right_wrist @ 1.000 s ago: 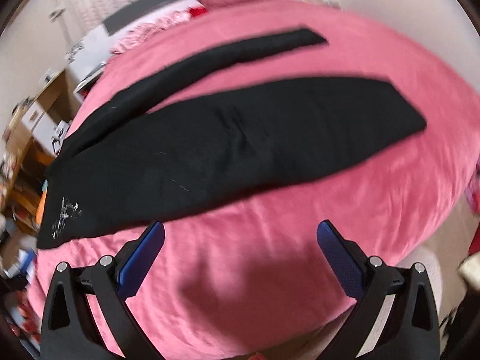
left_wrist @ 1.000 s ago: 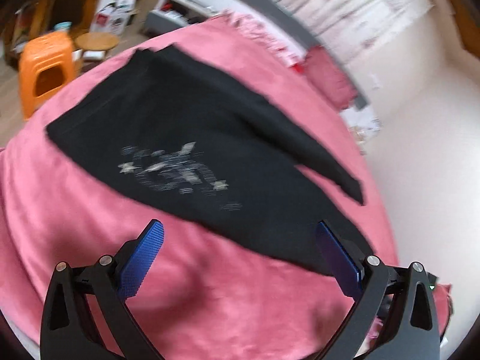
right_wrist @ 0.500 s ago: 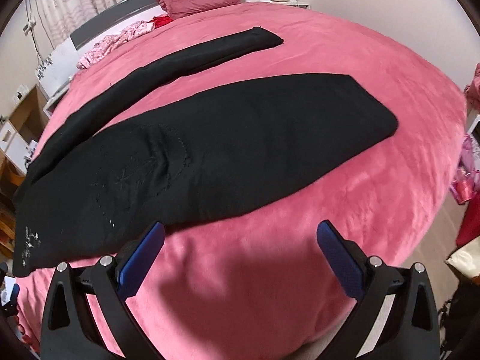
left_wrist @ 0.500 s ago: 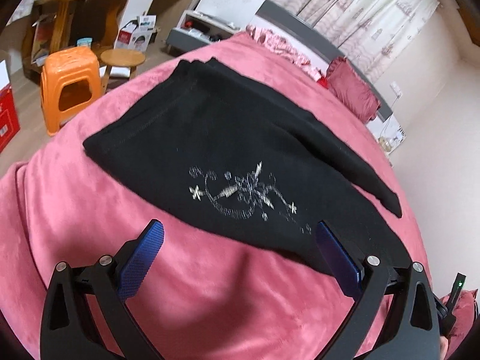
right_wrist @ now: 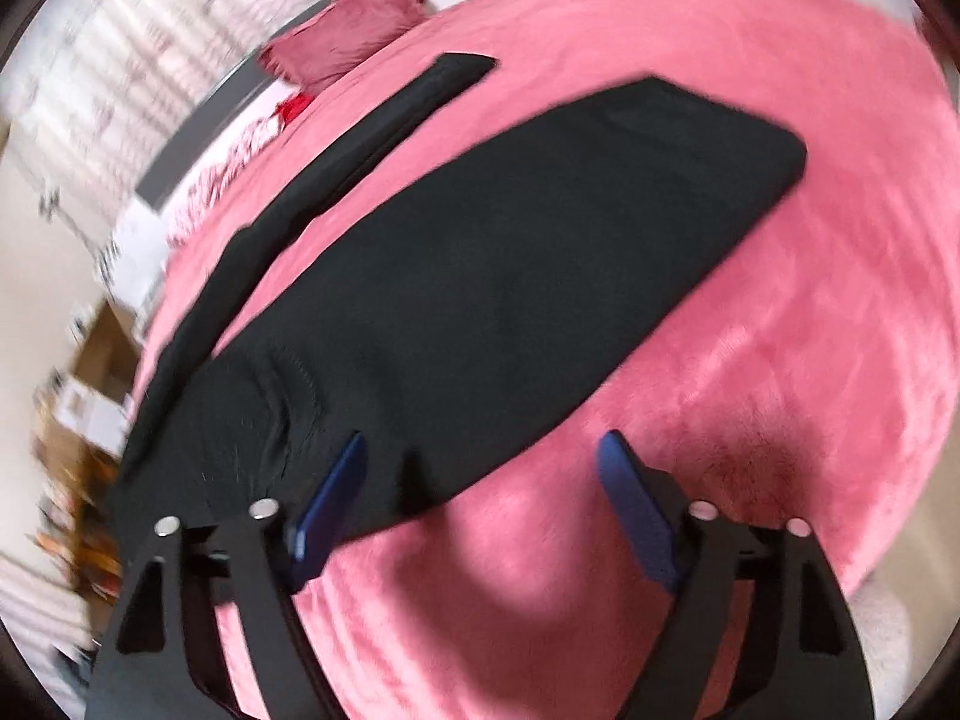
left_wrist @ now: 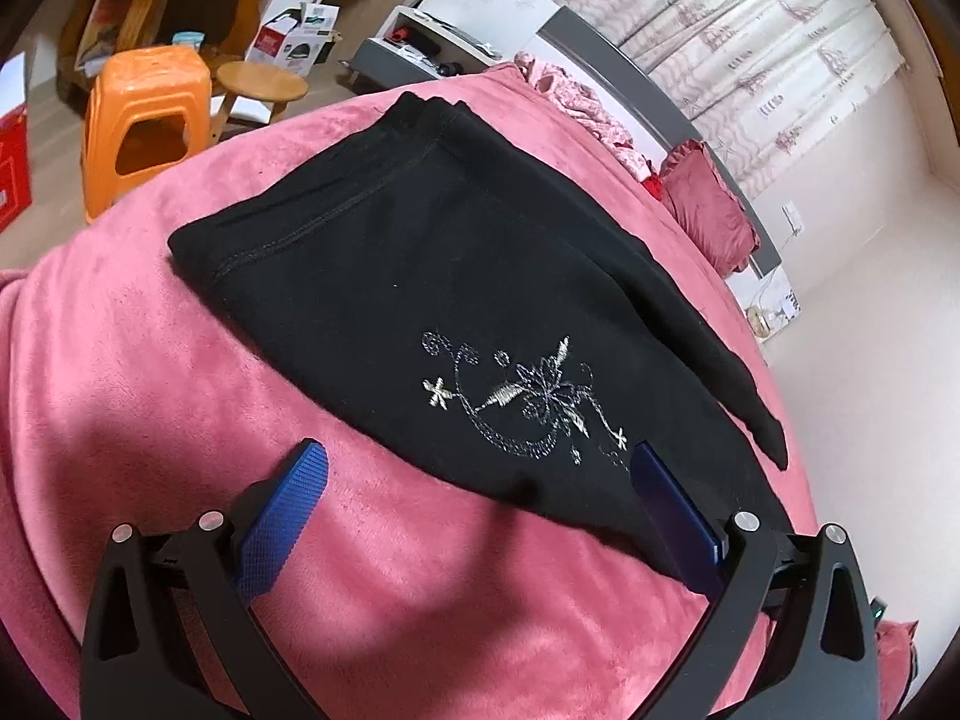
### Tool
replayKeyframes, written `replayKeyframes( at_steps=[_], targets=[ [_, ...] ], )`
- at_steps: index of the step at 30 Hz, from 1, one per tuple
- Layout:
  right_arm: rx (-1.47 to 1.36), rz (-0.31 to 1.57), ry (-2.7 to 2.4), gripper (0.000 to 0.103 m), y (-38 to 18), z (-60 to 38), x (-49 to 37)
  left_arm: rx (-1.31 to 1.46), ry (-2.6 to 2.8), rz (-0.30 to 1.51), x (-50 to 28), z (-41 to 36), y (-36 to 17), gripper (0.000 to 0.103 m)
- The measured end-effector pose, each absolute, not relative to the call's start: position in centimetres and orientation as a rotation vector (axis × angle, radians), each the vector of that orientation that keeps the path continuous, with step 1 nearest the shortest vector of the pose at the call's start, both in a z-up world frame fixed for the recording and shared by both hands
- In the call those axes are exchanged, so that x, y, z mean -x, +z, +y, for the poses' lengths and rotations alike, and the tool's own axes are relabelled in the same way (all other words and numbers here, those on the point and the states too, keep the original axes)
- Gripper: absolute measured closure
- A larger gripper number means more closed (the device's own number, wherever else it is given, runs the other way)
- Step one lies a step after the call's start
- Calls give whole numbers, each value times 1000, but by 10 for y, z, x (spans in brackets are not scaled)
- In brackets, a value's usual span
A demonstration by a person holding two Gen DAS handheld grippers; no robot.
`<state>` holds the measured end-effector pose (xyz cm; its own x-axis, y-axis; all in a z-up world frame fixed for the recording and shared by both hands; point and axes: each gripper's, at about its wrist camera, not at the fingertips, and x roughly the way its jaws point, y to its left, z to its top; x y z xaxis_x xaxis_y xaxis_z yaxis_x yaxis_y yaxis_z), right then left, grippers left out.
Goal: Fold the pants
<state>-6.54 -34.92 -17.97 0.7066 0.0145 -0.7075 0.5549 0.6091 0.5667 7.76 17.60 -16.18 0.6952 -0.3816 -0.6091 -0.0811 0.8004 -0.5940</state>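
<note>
The black pants [left_wrist: 456, 276] lay flat on the pink bed [left_wrist: 150, 396]. The left gripper [left_wrist: 474, 480] was open above their near edge. The right gripper [right_wrist: 483, 468] had just been narrowing, ungripped, over that edge.

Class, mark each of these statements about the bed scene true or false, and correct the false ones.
1. The black pants lie spread on a pink blanket. True.
2. The pants carry pale embroidery near the waist end. True.
3. The left gripper is clamped on the waistband. False: its fingers stand apart above the near edge of the pants, gripping nothing.
4. The two legs lie stacked on each other. False: they lie apart, with pink blanket between them.
5. A green stool stands beside the bed. False: the stool is orange.
</note>
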Motion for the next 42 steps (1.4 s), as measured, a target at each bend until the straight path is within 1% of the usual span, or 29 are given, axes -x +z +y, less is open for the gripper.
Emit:
replayKeyframes(
  at_steps=[4, 6, 8, 9, 13, 14, 16, 19, 21, 23, 26, 28, 31, 33, 34, 36, 37, 38, 39, 40, 41, 42],
  targets=[
    [-984, 648, -292, 33, -187, -370, 73, 637, -184, 789, -80, 178, -163, 3],
    [-1018, 625, -284, 40, -190, -376, 76, 619, -184, 794, -82, 175, -164, 3],
    [-1057, 599, -280, 52, -195, -384, 76, 606, -185, 797, -83, 173, -164, 3],
    [-1072, 587, -276, 55, -196, -387, 75, 607, -186, 796, -84, 174, -163, 3],
    [-1096, 541, -254, 74, -201, -398, 72, 650, -193, 789, -90, 178, -164, 3],
    [-1109, 529, -247, 77, -202, -401, 72, 661, -191, 788, -93, 179, -164, 3],
    [-1141, 502, -230, 81, -206, -408, 73, 668, -180, 792, -98, 182, -163, 5],
    [-1142, 478, -224, 81, -205, -409, 77, 683, -164, 795, -103, 183, -162, 5],
    [-1113, 487, -225, 75, -201, -405, 78, 709, -152, 789, -103, 187, -162, 5],
    [-1057, 494, -254, 58, -191, -401, 81, 730, -141, 785, -101, 191, -162, 5],
    [-985, 495, -361, 47, -180, -395, 92, 704, -111, 796, -100, 194, -160, 5],
    [-1040, 479, -371, 46, -186, -400, 98, 704, -86, 788, -100, 198, -160, 5],
    [-1064, 472, -373, 51, -196, -405, 93, 742, -71, 790, -106, 202, -166, 5],
    [-1026, 461, -327, 50, -194, -405, 83, 726, -54, 781, -115, 200, -166, 5],
    [-1021, 458, -312, 52, -193, -407, 78, 719, -46, 780, -119, 198, -166, 5],
    [-1029, 446, -285, 65, -195, -413, 73, 712, -35, 779, -129, 196, -166, 5],
    [-1046, 449, -289, 80, -200, -418, 72, 705, -32, 787, -132, 195, -166, 5],
    [-1069, 446, -287, 86, -204, -421, 73, 690, -34, 799, -137, 194, -166, 5],
    [-1101, 430, -276, 87, -208, -423, 74, 677, -37, 805, -138, 193, -166, 6],
    [-1106, 421, -269, 87, -208, -424, 75, 654, -37, 814, -139, 192, -165, 13],
    [-1096, 422, -268, 87, -207, -423, 75, 607, -15, 829, -139, 192, -165, 32],
    [-1090, 423, -270, 87, -206, -424, 74, 576, 16, 838, -137, 193, -166, 42]
  ],
)
